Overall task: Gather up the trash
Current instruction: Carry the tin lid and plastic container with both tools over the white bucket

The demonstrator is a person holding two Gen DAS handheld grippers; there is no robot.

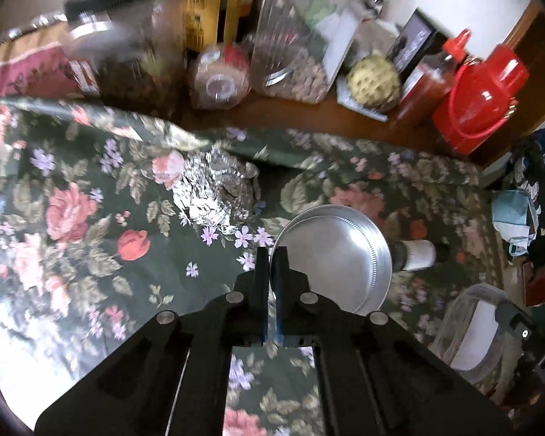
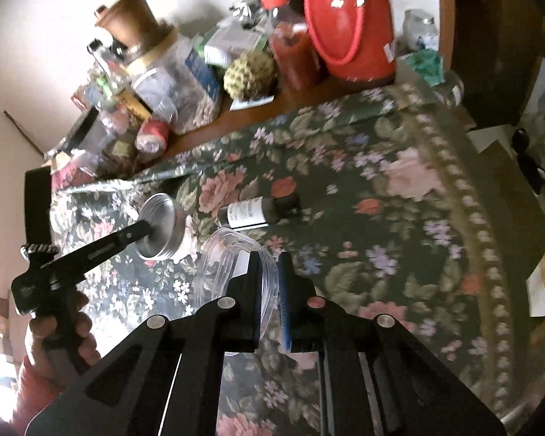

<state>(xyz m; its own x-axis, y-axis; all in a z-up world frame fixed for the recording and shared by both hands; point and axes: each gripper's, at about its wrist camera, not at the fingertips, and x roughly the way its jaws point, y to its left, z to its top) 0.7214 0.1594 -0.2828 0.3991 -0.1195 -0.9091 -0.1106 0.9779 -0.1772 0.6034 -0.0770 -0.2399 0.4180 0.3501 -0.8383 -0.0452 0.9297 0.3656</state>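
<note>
The left hand-held gripper [image 1: 271, 254] pinches the light, stiff metal lid [image 1: 332, 250] by its rim, while the right hand-held gripper [image 2: 270, 256] clamps the slippery clear plastic jar [image 2: 232, 265] at its wall.

Left gripper [image 1: 271, 254]: lower centre of its own view, fingers nearly together, pinching a thin rim.
Right gripper [image 2: 270, 258]: lower centre of its view, fingers close, clamped on a clear edge.
Left hand [image 2: 60, 330]: lower left, wrapped round the handle.

A floral tablecloth [image 1: 72, 181] covers the table, bearing crumpled foil [image 1: 214, 189] and a toppled small bottle [image 2: 258, 212].
</note>
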